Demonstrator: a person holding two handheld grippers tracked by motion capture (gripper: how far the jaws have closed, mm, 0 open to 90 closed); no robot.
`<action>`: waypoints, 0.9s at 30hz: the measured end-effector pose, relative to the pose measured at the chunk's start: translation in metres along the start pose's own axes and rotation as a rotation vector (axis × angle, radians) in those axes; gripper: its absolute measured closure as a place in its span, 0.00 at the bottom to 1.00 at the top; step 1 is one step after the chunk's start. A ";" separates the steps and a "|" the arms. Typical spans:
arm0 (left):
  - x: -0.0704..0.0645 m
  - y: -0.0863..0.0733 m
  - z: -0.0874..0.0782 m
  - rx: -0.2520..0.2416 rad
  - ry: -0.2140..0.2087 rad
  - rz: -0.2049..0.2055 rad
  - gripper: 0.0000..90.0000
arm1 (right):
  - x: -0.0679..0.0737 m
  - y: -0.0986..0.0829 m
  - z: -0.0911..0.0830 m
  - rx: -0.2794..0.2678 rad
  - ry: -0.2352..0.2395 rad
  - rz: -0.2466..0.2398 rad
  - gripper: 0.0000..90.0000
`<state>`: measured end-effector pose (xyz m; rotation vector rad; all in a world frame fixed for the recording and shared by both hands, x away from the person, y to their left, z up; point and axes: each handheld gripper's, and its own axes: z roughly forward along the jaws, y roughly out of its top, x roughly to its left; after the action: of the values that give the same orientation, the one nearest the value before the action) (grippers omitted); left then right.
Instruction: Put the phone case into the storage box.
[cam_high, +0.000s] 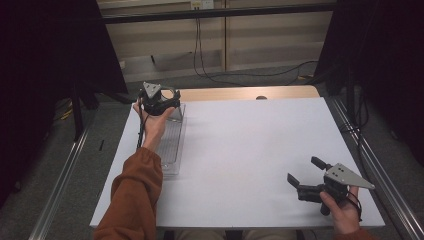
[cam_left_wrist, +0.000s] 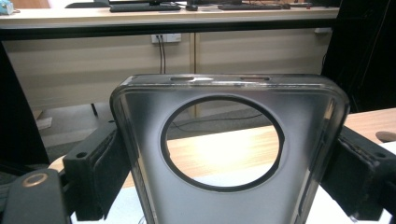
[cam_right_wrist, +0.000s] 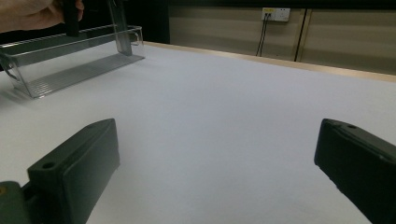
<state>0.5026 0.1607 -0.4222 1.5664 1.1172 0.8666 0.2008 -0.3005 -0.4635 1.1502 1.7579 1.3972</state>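
The left gripper clamps a clear phone case between its jaws, upright, long axis vertical, held over the far end of the clear tray at upper left of the high view, forearm stretched forward; the right gripper rests released at lower right, well apart

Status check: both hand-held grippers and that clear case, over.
Left hand-held gripper shut on clear plastic phone case with round camera cutout, above long clear plastic tray. Right hand-held gripper open, empty, low over white table. Nothing in the way.
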 end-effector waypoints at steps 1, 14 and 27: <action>0.000 0.000 0.000 0.000 0.000 0.000 0.13 | 0.000 0.000 0.000 0.000 0.000 0.000 0.00; 0.001 -0.003 0.006 -0.016 -0.008 -0.011 0.13 | 0.001 -0.001 0.000 0.004 0.006 0.000 0.00; 0.002 0.001 0.014 0.005 -0.007 -0.001 0.11 | 0.001 -0.001 0.000 0.008 0.012 -0.002 0.00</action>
<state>0.5157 0.1580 -0.4249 1.5722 1.1156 0.8577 0.2002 -0.2992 -0.4644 1.1464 1.7745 1.3995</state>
